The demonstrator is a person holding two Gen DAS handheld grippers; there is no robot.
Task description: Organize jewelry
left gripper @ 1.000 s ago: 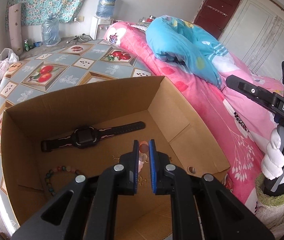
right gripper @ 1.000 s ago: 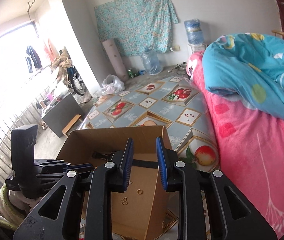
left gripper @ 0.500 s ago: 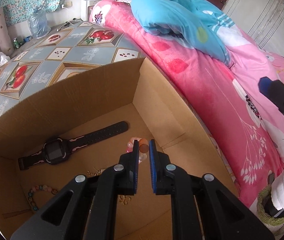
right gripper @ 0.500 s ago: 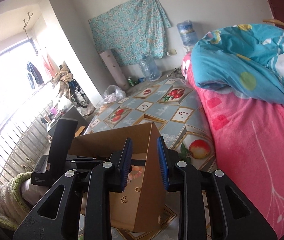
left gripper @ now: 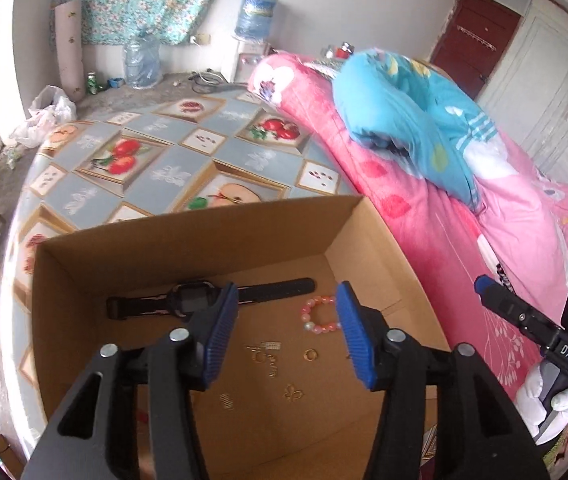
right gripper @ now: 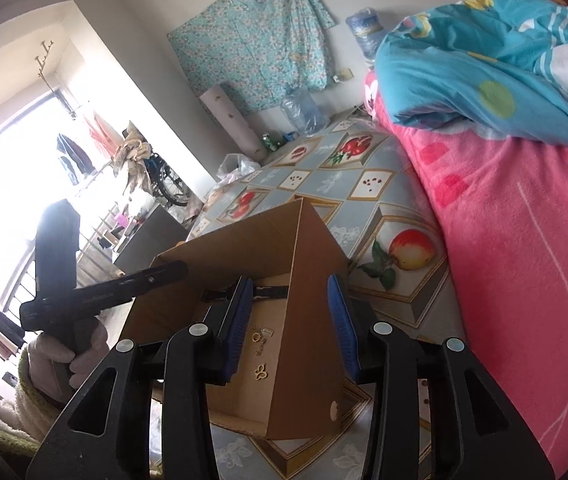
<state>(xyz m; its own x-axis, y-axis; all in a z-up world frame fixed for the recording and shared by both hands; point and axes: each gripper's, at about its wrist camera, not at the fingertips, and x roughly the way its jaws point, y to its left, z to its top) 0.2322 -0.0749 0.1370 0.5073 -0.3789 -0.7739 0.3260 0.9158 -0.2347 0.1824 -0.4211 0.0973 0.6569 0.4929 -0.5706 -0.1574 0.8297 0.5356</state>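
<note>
Your left gripper (left gripper: pixel 287 330) has just sprung open, empty above the cardboard box (left gripper: pixel 187 240), pink bead bracelet (left gripper: pixel 318 315) at one o'clock beside the watch (left gripper: pixel 203 300).

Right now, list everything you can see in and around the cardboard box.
brown cardboard box: one, on the fruit-print mat
fruit-print mat: one, grey-blue, on the floor
black wristwatch: one, along the box's far wall
pink bead bracelet: one, box floor, right
small gold pieces: several, box floor, middle
pink blanket: one, right of the box
blue quilt: one, on the blanket
left gripper: black, blue pads, open above the box
right gripper: open, astride the box's corner
</note>
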